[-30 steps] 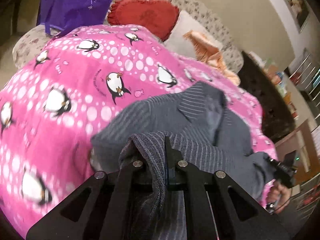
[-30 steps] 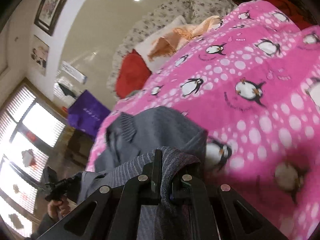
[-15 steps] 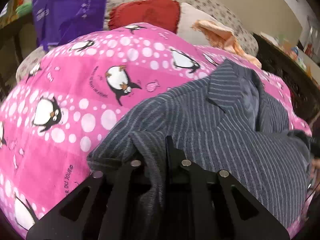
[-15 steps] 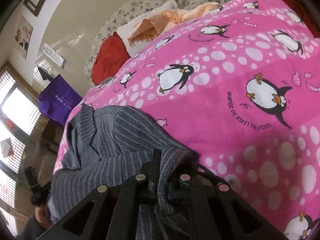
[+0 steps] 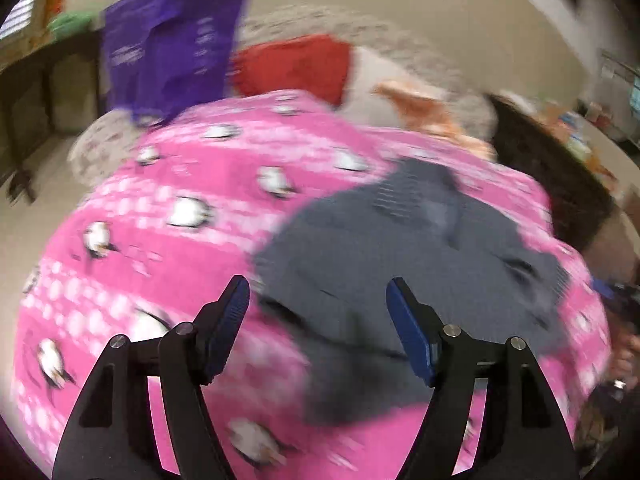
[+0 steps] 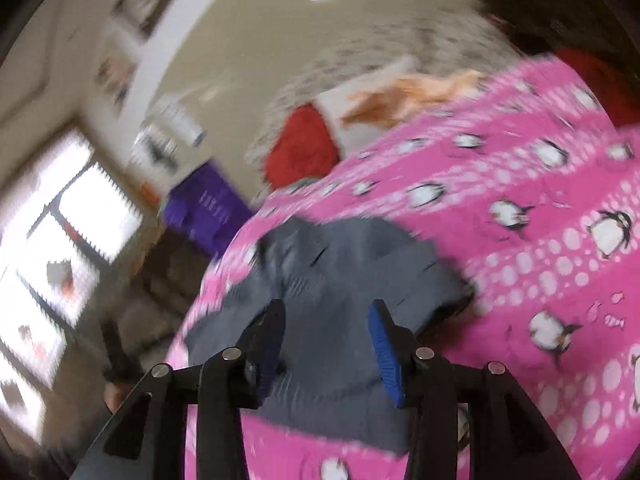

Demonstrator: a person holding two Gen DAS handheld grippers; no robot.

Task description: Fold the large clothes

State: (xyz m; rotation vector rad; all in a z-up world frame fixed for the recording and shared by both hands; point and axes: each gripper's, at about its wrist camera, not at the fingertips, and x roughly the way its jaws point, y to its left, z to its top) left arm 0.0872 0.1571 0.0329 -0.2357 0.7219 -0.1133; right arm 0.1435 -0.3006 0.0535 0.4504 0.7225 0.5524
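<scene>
Left hand-held gripper [image 5: 318, 308] jaws opening, nothing pinched; right hand-held gripper [image 6: 326, 326] likewise opening, empty. Grey striped garment [image 5: 400, 264] lies folded on pink penguin blanket [image 5: 168, 248], near its front edge. Judgement: clear both grippers upward without snagging cloth, then check fold edges.

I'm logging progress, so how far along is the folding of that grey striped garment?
Done: the grey garment lies doubled over on the pink penguin blanket. In hand: nothing; the left tool and right tool are both opening, clear of the cloth. Left: it looks lumpy, so probably smoothing or another fold.
</scene>
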